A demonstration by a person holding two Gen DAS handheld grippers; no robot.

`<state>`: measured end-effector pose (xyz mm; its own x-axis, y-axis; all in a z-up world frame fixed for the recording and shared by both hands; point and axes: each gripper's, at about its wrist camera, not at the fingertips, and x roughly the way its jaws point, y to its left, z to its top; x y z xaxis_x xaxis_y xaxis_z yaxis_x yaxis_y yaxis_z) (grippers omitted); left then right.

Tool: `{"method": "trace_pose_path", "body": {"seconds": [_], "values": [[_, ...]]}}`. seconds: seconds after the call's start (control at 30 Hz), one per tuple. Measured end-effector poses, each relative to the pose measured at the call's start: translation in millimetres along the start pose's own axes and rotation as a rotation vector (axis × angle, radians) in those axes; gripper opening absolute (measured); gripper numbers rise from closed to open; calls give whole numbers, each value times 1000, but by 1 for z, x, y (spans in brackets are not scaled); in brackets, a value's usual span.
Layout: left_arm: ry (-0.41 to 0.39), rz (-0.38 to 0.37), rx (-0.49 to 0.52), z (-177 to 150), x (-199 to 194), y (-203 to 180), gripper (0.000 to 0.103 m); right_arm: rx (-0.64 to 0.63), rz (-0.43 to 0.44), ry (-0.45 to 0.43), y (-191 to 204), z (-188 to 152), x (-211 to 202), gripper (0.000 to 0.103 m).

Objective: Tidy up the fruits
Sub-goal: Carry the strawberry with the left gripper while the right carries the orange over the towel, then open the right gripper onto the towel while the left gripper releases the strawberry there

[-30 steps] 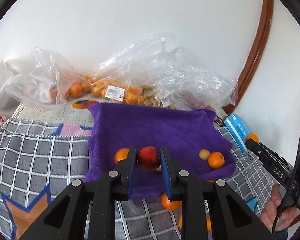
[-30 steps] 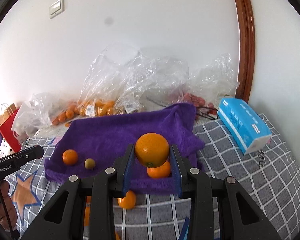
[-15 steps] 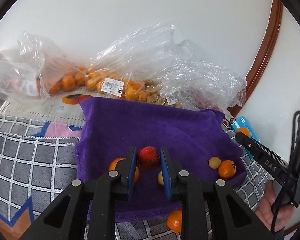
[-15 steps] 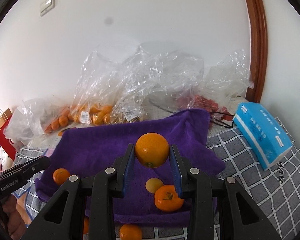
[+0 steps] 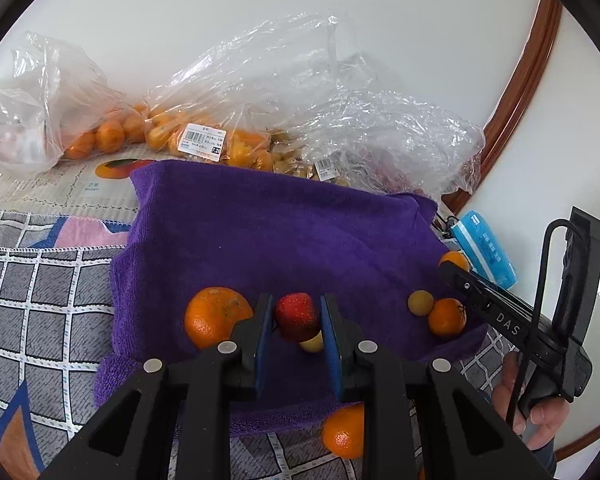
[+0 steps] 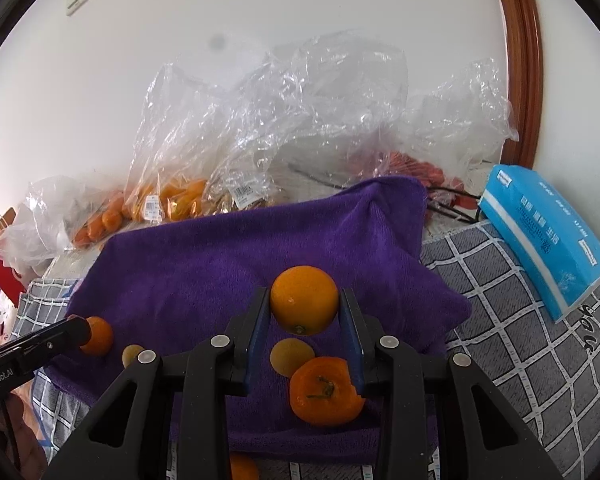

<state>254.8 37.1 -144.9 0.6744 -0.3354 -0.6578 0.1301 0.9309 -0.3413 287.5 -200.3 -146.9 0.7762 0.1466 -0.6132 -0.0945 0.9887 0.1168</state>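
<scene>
both hands have come lower and closer to the purple towel (image 5: pixel 284 232) since the earlier frames, so the loose fruits on it look bigger now. left gripper (image 5: pixel 292 328) is closed on a red strawberry (image 5: pixel 296 316), held above the near part of the towel, just beside a big orange (image 5: pixel 216 316). right gripper (image 6: pixel 304 316) is clamped on a round orange (image 6: pixel 304 300), over a small yellow fruit (image 6: pixel 290 356) and a tangerine (image 6: pixel 324 392). i judge the step is carrying fruits to the towel for placing. next move needs a free spot by similar fruits, a gentle lowering, then opening, so nothing rolls off the edge.
</scene>
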Motion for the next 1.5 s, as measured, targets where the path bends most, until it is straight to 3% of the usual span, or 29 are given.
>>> {"method": "trace_pose_path", "body": {"seconds": [0.57, 0.97, 1.5], "values": [[60, -2, 14, -8, 19, -1, 23, -24, -89, 53, -6, -8, 18, 34], [84, 5, 20, -10, 24, -2, 23, -12, -97, 71, -8, -10, 21, 34], [56, -9, 23, -10, 17, -4, 23, -16, -108, 59, -9, -9, 17, 36]]}}
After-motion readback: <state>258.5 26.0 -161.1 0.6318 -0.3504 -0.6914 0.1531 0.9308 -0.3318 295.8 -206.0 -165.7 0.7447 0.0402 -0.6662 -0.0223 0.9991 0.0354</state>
